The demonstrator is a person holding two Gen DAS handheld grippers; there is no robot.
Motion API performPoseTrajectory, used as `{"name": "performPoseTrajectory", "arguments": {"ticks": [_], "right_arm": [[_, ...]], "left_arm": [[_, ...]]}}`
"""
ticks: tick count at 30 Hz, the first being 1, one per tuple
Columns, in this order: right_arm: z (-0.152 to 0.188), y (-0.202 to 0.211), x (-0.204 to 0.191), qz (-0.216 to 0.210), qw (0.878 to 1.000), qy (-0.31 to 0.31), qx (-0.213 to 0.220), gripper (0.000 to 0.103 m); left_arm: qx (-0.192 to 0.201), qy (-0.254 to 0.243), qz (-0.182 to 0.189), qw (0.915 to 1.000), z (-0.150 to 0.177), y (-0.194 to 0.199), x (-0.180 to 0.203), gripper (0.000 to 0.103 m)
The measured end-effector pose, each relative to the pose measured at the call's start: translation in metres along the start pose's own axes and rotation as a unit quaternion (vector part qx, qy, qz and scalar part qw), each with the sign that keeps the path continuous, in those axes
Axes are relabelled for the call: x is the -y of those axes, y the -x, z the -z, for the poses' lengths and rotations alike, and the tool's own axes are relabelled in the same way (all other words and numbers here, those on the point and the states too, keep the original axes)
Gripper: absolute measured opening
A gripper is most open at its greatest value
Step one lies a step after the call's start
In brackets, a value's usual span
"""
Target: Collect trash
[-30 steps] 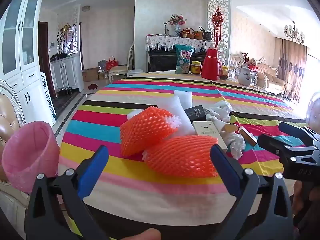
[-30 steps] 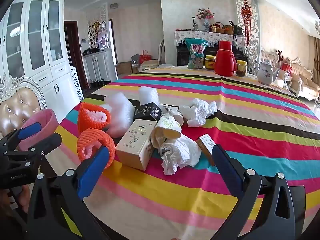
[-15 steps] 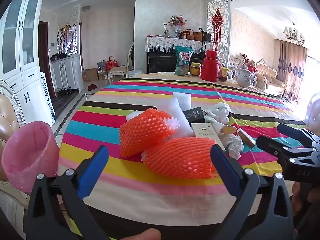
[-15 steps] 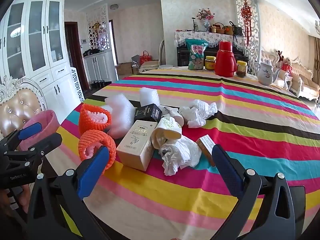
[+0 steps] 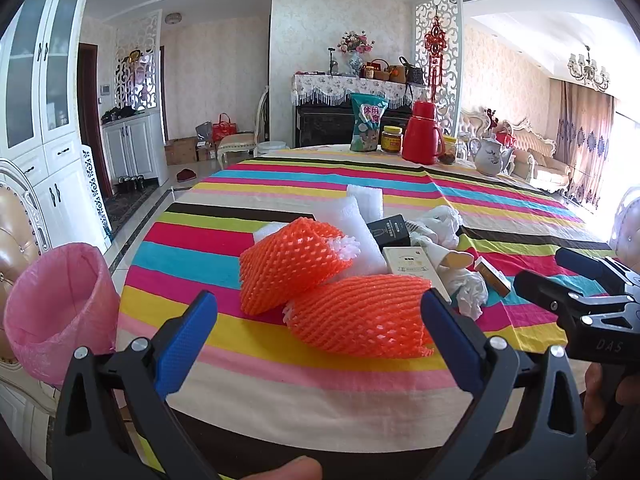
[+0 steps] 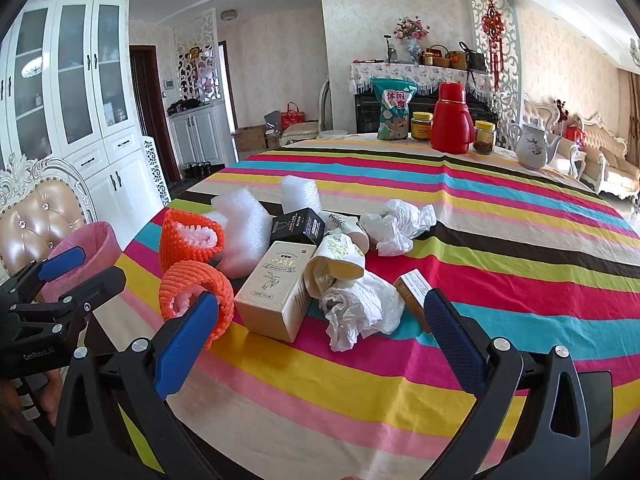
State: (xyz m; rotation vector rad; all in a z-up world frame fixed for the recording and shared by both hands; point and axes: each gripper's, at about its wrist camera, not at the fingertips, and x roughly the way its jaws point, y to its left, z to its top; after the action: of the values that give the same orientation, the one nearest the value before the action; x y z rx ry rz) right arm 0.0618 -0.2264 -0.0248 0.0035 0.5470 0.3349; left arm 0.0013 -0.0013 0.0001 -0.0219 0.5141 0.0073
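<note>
Trash heaped on the striped counter (image 6: 500, 216), both grippers' jaws wide open and empty.

Two orange foam nets (image 5: 360, 316) lie touching at 12 o'clock from the left gripper (image 5: 320, 344); white foam (image 6: 244, 224), boxes (image 6: 276, 288), a paper cup (image 6: 338, 258) and crumpled tissue (image 6: 360, 308) sit ahead of the right gripper (image 6: 320, 340). A pink-lined bin (image 5: 56, 304) stands at 9 o'clock, off the counter's edge.

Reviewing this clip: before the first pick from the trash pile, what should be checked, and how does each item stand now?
1. Left tool open, holding nothing: ok.
2. Right tool open, holding nothing: ok.
3. Nearest orange foam net lies unobstructed before the left tool: ok.
4. Pink-lined bin stands open-topped beside the table: ok.
5. Crumpled tissue lies free before the right tool: ok.
6. Room left inside the bin: cannot tell.
</note>
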Motion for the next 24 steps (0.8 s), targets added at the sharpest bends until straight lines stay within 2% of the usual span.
{"name": "performPoseTrajectory", "arguments": {"ticks": [24], "right_arm": [[0.0002, 0.0008, -0.0007, -0.001, 1.000, -0.001, 0.001, 0.096]], "left_arm": [[0.003, 0.001, 0.000, 1.0000, -0.0019, 0.0033, -0.0009, 0.098]]}}
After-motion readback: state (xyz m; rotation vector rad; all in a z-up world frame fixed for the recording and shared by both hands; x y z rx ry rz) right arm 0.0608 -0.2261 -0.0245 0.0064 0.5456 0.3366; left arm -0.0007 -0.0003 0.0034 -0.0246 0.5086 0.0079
